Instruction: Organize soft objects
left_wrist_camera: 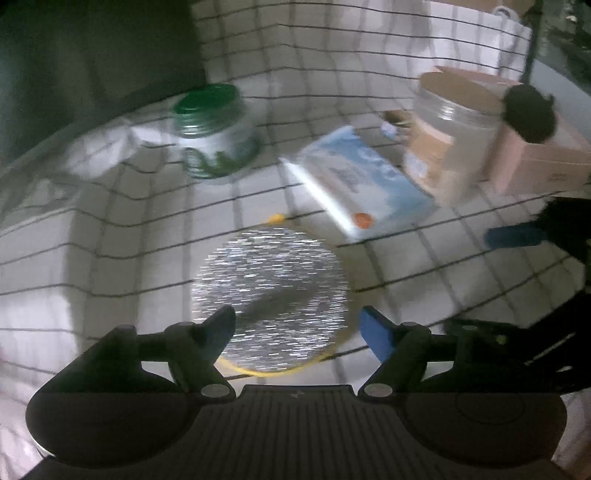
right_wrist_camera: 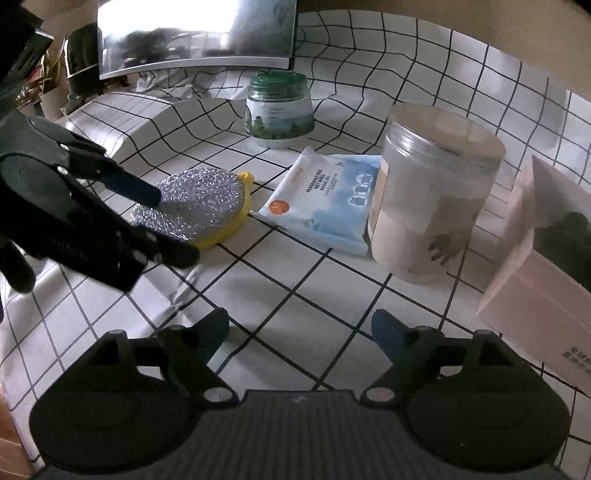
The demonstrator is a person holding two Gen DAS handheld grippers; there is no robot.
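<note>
A round scrubbing pad with a silver mesh top and yellow underside lies on the checked cloth; it also shows in the right wrist view. My left gripper is open, its fingers straddling the pad's near edge, seen from the side in the right wrist view. A blue-and-white wet-wipes pack lies right of the pad, also in the left wrist view. My right gripper is open and empty above bare cloth, in front of the pack.
A green-lidded jar stands at the back. A clear plastic jar stands right of the wipes. A pink cardboard box with a dark fuzzy thing in it sits far right. A monitor stands behind.
</note>
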